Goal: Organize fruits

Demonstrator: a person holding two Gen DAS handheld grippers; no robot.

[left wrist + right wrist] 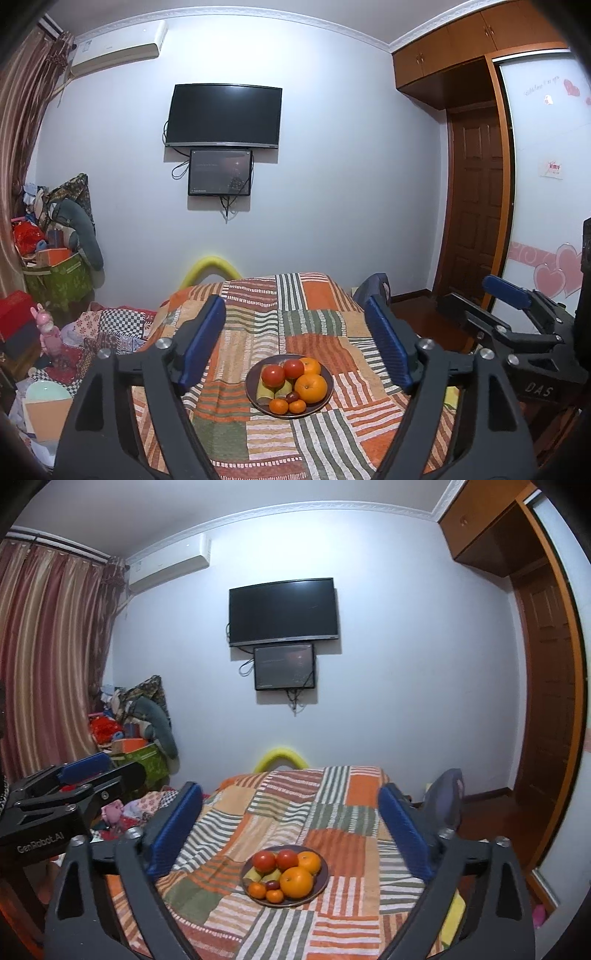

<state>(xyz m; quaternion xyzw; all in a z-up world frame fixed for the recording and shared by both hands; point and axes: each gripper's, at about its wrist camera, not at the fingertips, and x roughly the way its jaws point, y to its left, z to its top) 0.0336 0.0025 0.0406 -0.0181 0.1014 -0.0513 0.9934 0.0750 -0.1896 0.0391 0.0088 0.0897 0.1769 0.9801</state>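
A brown plate (325, 400) (321, 882) of fruit sits on the patchwork bedspread (295, 317) (295, 805). It holds two red tomatoes (273, 374) (264, 860), two large oranges (311, 387) (296, 881), small tangerines (279, 406) (257, 890), a dark grape (292, 397) and yellow-green pieces (266, 393). My left gripper (295, 339) is open and empty, held above and short of the plate. My right gripper (291, 827) is open and empty too. Each gripper shows at the edge of the other's view, the right one (517, 317) and the left one (74, 786).
A TV (223, 114) and a smaller screen (220, 172) hang on the far wall. Clutter and a green box (55, 273) fill the left corner. A wooden door (476, 206) and wardrobe stand at the right. A yellow foam arc (210, 267) rises behind the bed.
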